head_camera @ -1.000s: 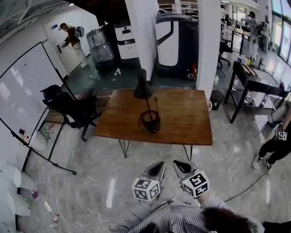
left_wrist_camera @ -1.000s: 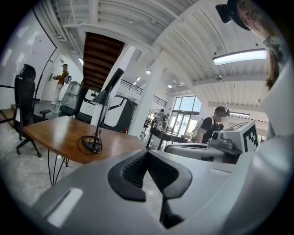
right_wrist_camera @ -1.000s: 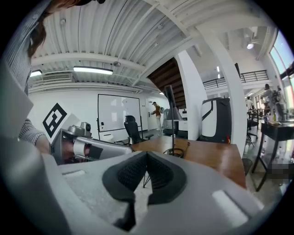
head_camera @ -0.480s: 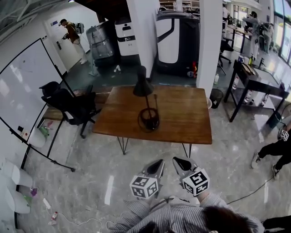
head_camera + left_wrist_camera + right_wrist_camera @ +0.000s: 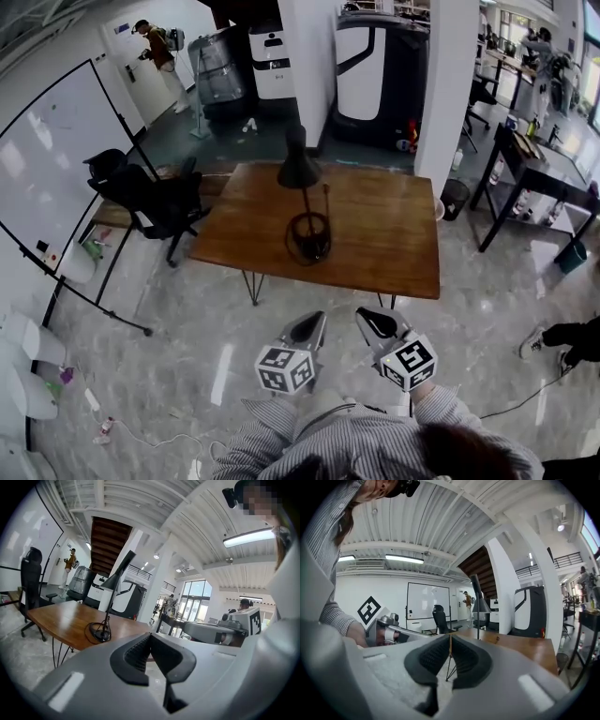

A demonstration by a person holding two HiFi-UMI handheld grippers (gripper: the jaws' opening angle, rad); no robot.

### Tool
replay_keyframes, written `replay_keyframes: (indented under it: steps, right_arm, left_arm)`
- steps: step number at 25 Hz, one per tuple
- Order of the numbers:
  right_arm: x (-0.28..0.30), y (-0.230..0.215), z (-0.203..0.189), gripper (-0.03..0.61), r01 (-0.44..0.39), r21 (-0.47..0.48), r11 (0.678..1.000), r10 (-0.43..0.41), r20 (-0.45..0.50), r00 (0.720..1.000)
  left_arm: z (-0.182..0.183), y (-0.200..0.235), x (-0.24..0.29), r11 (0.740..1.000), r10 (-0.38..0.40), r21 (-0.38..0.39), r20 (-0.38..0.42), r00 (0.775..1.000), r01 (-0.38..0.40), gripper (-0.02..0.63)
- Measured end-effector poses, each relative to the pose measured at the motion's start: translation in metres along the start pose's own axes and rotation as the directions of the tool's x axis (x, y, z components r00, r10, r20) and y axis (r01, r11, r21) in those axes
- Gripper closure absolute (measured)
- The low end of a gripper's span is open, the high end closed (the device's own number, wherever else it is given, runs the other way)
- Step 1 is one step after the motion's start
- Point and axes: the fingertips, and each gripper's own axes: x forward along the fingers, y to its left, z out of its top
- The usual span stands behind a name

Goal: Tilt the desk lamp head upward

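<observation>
A black desk lamp (image 5: 302, 201) stands on the wooden table (image 5: 384, 234), its cone head (image 5: 297, 170) tilted down above a round wire base (image 5: 308, 237). The lamp (image 5: 111, 597) shows far ahead in the left gripper view, and the lamp (image 5: 478, 606) shows beyond the jaws in the right gripper view. Both grippers are held over the floor well short of the table. My left gripper (image 5: 307, 328) is shut and empty. My right gripper (image 5: 373, 323) is shut and empty too.
A black office chair (image 5: 150, 204) stands at the table's left end, with a whiteboard (image 5: 56, 169) on a stand beside it. A white pillar (image 5: 450, 84) rises behind the table. A dark side table (image 5: 534, 173) stands at the right. A person (image 5: 161, 52) stands far off.
The view has drawn slightly closer to the table. Both grippers stay shut, and the left one has shifted a little left.
</observation>
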Motion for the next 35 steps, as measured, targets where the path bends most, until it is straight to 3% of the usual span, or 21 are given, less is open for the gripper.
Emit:
replay_keyframes:
  steps: [8, 14, 20, 27, 35]
  right_arm:
    - [0.046, -0.044, 0.007, 0.572, 0.031, 0.004, 1.000, -0.031, 0.008, 0.999]
    - [0.105, -0.082, 0.038, 0.572, 0.012, -0.012, 1.000, -0.011, 0.072, 0.997]
    - [0.162, -0.114, 0.072, 0.560, 0.015, -0.054, 0.998, -0.009, 0.103, 0.995]
    - [0.197, -0.137, 0.088, 0.554, 0.015, -0.092, 0.996, -0.004, 0.119, 0.993]
    - [0.221, -0.157, 0.130, 0.493, -0.068, -0.191, 0.979, 0.097, 0.147, 0.984]
  left_arm:
    - [0.018, 0.050, 0.044, 0.999, -0.001, -0.037, 0.007, 1.000, 0.001, 0.588]
    - [0.047, 0.101, 0.095, 0.999, -0.039, -0.035, 0.012, 0.999, 0.039, 0.574]
    - [0.081, 0.144, 0.140, 0.997, -0.076, 0.012, -0.013, 0.997, 0.076, 0.522]
    - [0.087, 0.183, 0.179, 0.994, -0.093, 0.061, -0.036, 0.995, 0.095, 0.500]
    - [0.090, 0.199, 0.216, 0.990, -0.142, 0.011, -0.053, 0.988, 0.143, 0.474]
